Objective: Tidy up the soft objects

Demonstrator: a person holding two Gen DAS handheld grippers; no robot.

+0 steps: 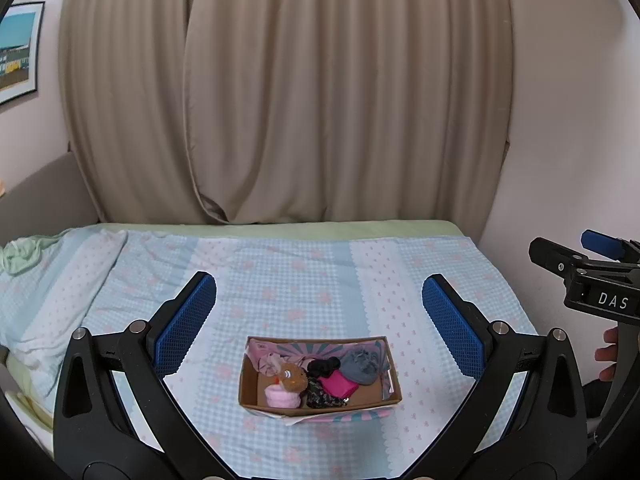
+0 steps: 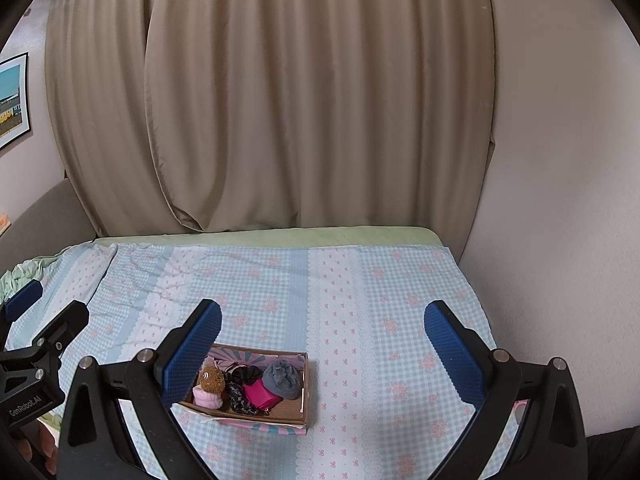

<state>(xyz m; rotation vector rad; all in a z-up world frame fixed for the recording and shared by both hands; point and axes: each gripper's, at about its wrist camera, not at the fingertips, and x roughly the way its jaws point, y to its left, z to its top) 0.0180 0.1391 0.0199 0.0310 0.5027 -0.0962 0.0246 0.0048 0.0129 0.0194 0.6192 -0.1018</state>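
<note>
Hovering above the bed (image 1: 280, 280) with both grippers, fingers spread wide and gripping nothing: left gripper (image 1: 320, 320) framing the cardboard box (image 1: 320, 403) squarely from above, right gripper (image 2: 324, 350) hanging a little further right, its left pad crossing the box's near-left corner in the right wrist view.

Sitting low and central on the checked blue bedspread (image 1: 400, 280), the open box, already holding the soft things: a brown plush toy (image 1: 293, 377) perched on a pink knitted piece (image 1: 282, 397) at the left, a black scrunchie (image 1: 323, 366) in the middle, a magenta pouch (image 1: 338, 385) just in front of it, a dark patterned fabric strip (image 1: 322, 397) along the near wall, a grey fuzzy item (image 1: 361, 365) at the right, and pale pink cloth (image 1: 266, 360) bunched against the back wall. Nothing soft lying loose on the spread nearby, as far as these views show.

Judging the sorting close to finished, or a rearranging inside the box about to begin. For doing that well: lowering one gripper straight down over a single item, keeping the pads clear of the cardboard walls, pinching cloth at its bulk rather than an edge so that it lifts whole. Steadying the light box with the other gripper, since it looks likely to slide or tip on the soft bedding. Going gently around the stacked plush, which seems ready to topple.
</note>
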